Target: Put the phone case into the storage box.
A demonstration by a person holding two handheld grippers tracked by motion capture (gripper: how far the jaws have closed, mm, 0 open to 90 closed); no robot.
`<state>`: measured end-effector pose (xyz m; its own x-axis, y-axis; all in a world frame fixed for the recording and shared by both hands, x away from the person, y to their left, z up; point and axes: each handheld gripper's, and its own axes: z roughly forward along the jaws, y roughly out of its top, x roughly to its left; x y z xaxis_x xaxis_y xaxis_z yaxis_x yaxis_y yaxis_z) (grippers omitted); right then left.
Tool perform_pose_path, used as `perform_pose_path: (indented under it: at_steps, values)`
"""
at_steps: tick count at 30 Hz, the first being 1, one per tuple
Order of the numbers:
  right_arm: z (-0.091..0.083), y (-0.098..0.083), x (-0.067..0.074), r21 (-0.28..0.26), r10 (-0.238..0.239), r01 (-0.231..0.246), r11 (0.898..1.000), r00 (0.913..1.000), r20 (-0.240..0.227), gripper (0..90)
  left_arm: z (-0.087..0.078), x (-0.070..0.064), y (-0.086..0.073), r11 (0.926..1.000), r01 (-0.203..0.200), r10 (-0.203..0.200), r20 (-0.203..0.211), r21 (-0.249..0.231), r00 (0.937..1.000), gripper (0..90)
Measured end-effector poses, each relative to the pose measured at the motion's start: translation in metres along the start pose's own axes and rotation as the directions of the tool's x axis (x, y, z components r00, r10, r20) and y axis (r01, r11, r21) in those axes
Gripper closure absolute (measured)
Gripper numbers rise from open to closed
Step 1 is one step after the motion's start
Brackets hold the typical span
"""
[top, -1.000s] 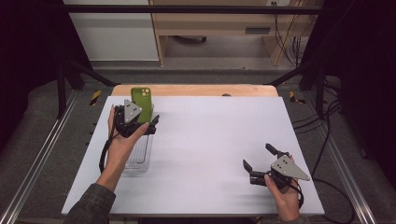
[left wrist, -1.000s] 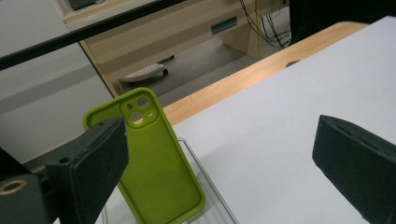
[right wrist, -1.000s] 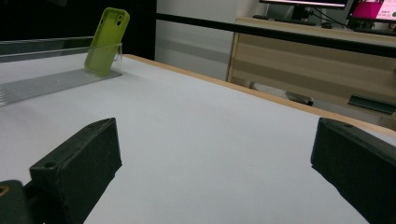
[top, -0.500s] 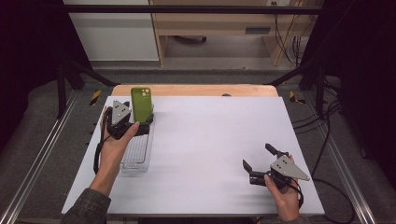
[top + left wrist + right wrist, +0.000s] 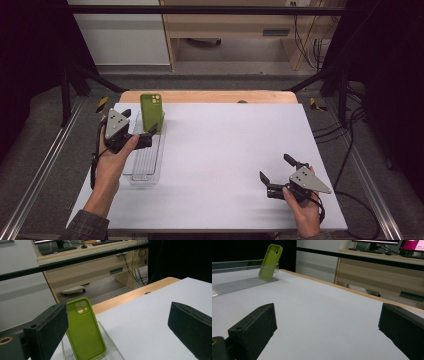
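Note:
A lime-green phone point(image 5: 151, 111) stands on end, leaning against the far end wall of a clear plastic tray point(image 5: 145, 167) at the table's left. My left gripper point(image 5: 138, 123) hovers over the tray's left side, just short of the phone, open and holding nothing. In the left gripper view the phone point(image 5: 85, 330) shows its camera side close to the left jaw, inside the tray point(image 5: 111, 343). My right gripper point(image 5: 275, 166) rests open and empty near the table's front right. The right gripper view has the phone point(image 5: 270, 261) and tray point(image 5: 234, 285) far off.
A white sheet point(image 5: 225, 150) covers the table, with a wooden edge point(image 5: 210, 96) along the far side. Beyond it stand a black rail point(image 5: 75, 261) and a wooden desk point(image 5: 100, 267). Cables trail from both grippers.
My left gripper has drawn back to the left, away from the phone, which stays leaning in the tray. The right gripper has not moved.

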<state>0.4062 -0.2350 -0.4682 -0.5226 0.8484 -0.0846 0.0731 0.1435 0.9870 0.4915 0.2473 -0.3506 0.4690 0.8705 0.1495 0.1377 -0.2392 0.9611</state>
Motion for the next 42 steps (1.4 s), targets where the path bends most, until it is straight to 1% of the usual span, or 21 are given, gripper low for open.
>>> perform_pose_path:
  at_steps: [2,11,19,23,25,30,35,38,42]
  values:
    - [0.000,0.000,0.000,-0.001,0.002,-0.002,1.000,1.0000,0.000,1.8,-0.004,0.001,0.000,0.9999,0.009,-0.009,0.003,-0.012,1.0000,3.0]
    - [0.000,0.000,0.000,0.001,0.001,-0.001,1.000,1.0000,0.000,1.7,-0.023,0.004,0.001,0.9979,0.007,-0.007,0.005,-0.064,1.0000,2.7]
    - [0.000,0.000,0.000,0.000,0.003,-0.003,1.000,1.0000,0.001,1.7,-0.038,0.007,-0.002,0.9963,0.012,-0.011,0.009,-0.085,0.9999,2.7]
    - [0.000,0.000,0.000,0.002,0.004,-0.004,1.000,1.0000,0.001,1.7,-0.046,0.010,-0.006,0.9954,0.017,-0.017,0.010,-0.094,0.9998,2.6]
    - [0.000,0.000,0.000,0.003,0.002,-0.002,1.000,1.0000,0.001,1.8,-0.051,0.012,-0.009,0.9946,0.030,-0.029,0.010,-0.099,0.9995,2.6]
    - [0.000,0.000,0.000,0.003,0.001,-0.001,1.000,1.0000,0.001,1.8,-0.060,0.020,-0.017,0.9939,0.045,-0.046,-0.008,-0.101,0.9989,2.5]
    - [0.000,0.000,0.001,0.006,0.000,0.000,1.000,1.0000,0.000,1.8,-0.068,0.026,-0.024,0.9910,0.063,-0.066,-0.017,-0.118,0.9977,2.5]
    - [0.000,0.000,0.001,0.006,0.000,0.000,1.000,1.0000,0.001,1.8,-0.073,0.028,-0.028,0.9906,0.061,-0.064,-0.018,-0.123,0.9978,2.5]
    - [0.000,0.000,0.001,0.007,0.000,0.000,1.000,1.0000,0.001,1.8,-0.078,0.029,-0.031,0.9886,0.070,-0.072,-0.016,-0.134,0.9972,2.5]
